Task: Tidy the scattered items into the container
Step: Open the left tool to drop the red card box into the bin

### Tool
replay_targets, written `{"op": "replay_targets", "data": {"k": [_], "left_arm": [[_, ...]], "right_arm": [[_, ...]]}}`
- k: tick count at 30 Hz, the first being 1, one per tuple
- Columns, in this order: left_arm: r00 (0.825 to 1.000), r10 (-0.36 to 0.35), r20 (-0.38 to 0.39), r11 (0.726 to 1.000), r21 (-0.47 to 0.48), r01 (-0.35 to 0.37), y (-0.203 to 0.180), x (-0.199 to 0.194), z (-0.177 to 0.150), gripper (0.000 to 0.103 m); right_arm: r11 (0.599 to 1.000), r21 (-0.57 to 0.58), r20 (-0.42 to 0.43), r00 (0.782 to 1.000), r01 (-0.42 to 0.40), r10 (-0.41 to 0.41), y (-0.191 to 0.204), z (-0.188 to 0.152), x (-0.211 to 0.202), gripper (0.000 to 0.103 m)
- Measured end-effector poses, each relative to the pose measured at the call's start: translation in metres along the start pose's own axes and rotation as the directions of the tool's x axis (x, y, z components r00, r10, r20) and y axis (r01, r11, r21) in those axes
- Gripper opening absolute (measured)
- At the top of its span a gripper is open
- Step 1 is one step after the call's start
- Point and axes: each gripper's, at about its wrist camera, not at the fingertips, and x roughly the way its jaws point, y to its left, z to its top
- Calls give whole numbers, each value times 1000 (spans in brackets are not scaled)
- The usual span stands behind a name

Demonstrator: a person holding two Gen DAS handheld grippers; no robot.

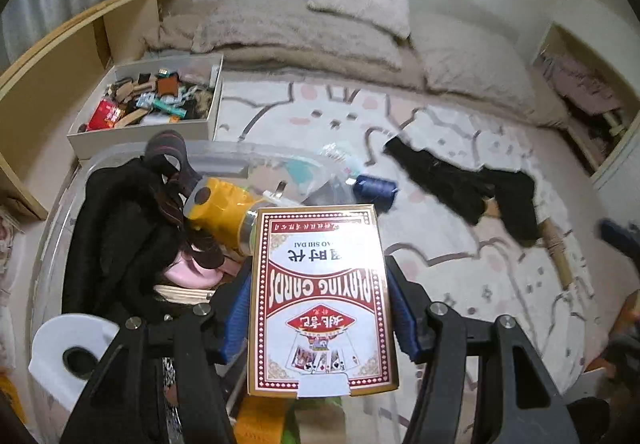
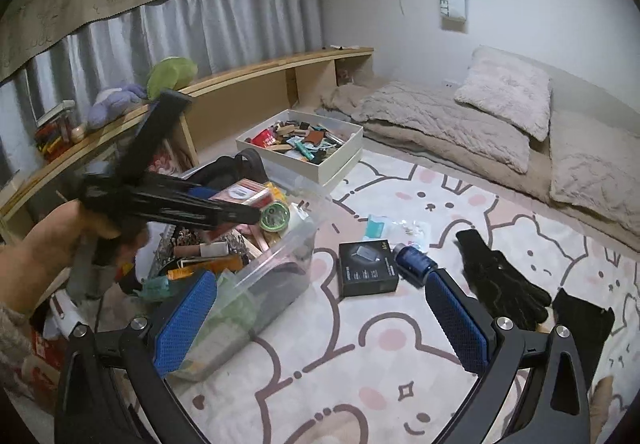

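Left wrist: card box (image 1: 322, 300) clamped flat between the pads of the left hand-held gripper (image 1: 322, 312), long axis running straight ahead along the fingers. It hangs over the bin (image 1: 224, 154), whose fill lies ahead and to the left; release looks near.

Right wrist: right hand-held gripper (image 2: 320, 320) stands wide apart, empty, over the rug (image 2: 400, 356). Black box (image 2: 367, 269) and blue spool (image 2: 414, 262) lie just ahead, nearer this arm.
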Motion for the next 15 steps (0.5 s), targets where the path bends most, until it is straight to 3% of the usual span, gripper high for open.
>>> {"op": "replay_targets", "data": {"k": [5,8,9,11,15], "left_arm": [[996,71,-62,997,44,-69,-4,27,2,60],[985,150,-85,986,86,-142,-7,37,-1,61],[984,161,-76,984,90,-154,-6,38,-1,64],[987,154,-48,986,78,-150,-3,32,-1,87],[992,126,-5,992,32,-125,4,16,6,89]], "right_arm": [[1000,-17,17,1000,-12,12,0,-7,-14,103],[1000,-24,20,1000,-16,16,1,-10,-20,103],[1000,-26,22,1000,-15,16,1,-11,-22,103],[1000,-26,27,999,-17,17,1,-12,-25,103],[1000,-20,29,999,-16,16,-1,-14,-28,103]]}}
